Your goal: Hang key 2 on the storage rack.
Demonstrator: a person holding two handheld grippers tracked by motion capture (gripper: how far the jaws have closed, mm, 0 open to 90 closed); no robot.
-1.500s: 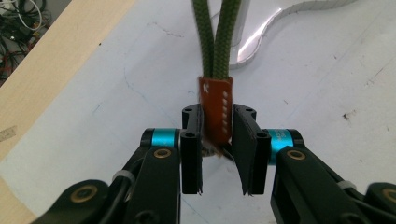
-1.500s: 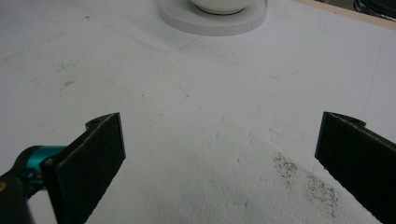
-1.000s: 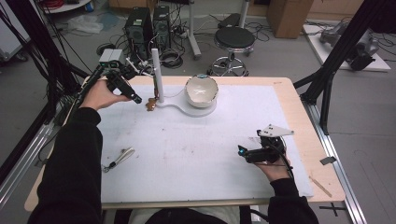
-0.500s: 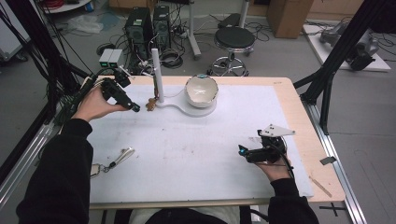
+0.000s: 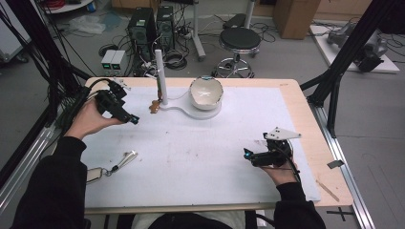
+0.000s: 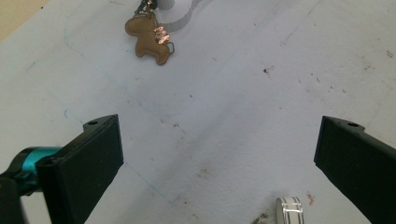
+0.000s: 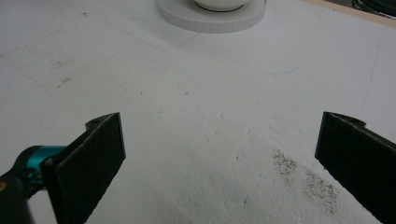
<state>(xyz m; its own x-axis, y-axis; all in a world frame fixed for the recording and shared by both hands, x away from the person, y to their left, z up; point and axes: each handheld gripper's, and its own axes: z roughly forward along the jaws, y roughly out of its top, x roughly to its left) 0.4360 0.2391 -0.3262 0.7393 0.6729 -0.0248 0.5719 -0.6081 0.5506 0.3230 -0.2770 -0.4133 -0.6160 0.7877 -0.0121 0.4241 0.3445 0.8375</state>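
A brown horse-shaped charm (image 5: pixel 154 106) lies on the white mat at the foot of a white post (image 5: pixel 160 78); the left gripper view has the charm (image 6: pixel 150 39) at the top, well beyond the jaws. The post's flat white base (image 5: pixel 191 112) carries a white bowl (image 5: pixel 206 92). My left gripper (image 5: pixel 133 118) is held above the mat just left of the charm, open and empty (image 6: pixel 219 123). Near the table's right front, my right gripper (image 5: pixel 247 155) points left, open and empty (image 7: pixel 219 119), with the round base (image 7: pixel 210 16) far ahead.
A metal clip on a strap with a ring (image 5: pixel 117 162) lies on the mat at the left front. A small white banded cylinder (image 6: pixel 288 211) shows at the bottom of the left gripper view. Black frame legs (image 5: pixel 334 90) stand at the table's right; computers and a stool sit beyond.
My left gripper has drawn back from the post, leftward and toward the person; the charm stays at the post's foot. The right gripper has not moved.
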